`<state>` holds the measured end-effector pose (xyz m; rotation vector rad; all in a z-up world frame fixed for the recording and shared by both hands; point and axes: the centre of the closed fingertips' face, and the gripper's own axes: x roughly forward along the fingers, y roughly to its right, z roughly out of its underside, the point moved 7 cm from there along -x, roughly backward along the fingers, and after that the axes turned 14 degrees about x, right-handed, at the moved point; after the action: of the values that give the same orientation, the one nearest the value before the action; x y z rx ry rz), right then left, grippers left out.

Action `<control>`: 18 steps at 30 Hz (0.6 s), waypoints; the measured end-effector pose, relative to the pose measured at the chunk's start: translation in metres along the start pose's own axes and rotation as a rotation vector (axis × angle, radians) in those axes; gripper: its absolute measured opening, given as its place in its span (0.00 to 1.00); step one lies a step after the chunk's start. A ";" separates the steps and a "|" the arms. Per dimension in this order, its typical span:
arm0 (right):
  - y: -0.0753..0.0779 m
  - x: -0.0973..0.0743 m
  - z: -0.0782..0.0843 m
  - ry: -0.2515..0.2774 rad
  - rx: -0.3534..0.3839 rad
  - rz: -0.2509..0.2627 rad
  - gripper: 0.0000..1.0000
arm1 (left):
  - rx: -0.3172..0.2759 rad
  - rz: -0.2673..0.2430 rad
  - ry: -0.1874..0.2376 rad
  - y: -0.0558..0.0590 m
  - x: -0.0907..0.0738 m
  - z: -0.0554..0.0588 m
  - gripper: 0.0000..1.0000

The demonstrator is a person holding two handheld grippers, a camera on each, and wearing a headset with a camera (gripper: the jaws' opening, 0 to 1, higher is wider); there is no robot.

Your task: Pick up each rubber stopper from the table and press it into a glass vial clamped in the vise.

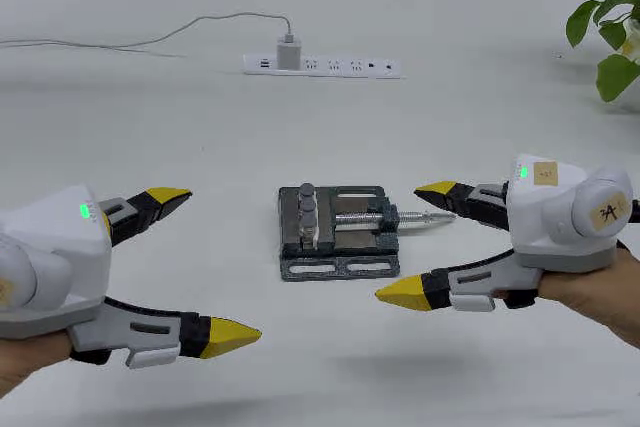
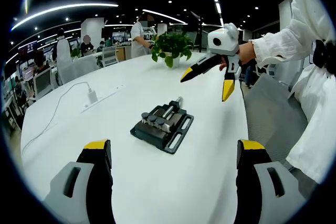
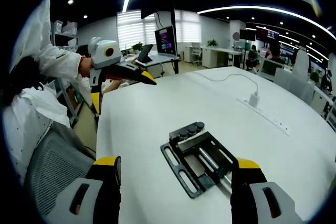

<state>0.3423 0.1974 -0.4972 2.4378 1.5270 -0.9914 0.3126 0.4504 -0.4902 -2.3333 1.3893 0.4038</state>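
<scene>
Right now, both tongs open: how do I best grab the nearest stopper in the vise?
Probably from above with the right gripper. Pinch the nearest stopper by its round rim, which stands proud of the vise. Close the tongs across the row, since its neighbour sits tight behind it.

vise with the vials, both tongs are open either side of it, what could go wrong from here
1. The screw of the vise sticks out toward the right tongs; a bump there might loosen the clamp on the vials.
2. The vise seems to sit loose on the table, so pushing down on it could make it slide.
</scene>
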 end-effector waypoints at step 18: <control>0.004 -0.009 0.008 0.010 0.003 0.009 0.85 | 0.002 0.009 -0.032 0.006 0.000 0.008 0.99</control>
<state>0.3391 0.1851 -0.4991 2.4532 1.5174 -0.9828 0.3072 0.4511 -0.4981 -2.3101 1.3852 0.4405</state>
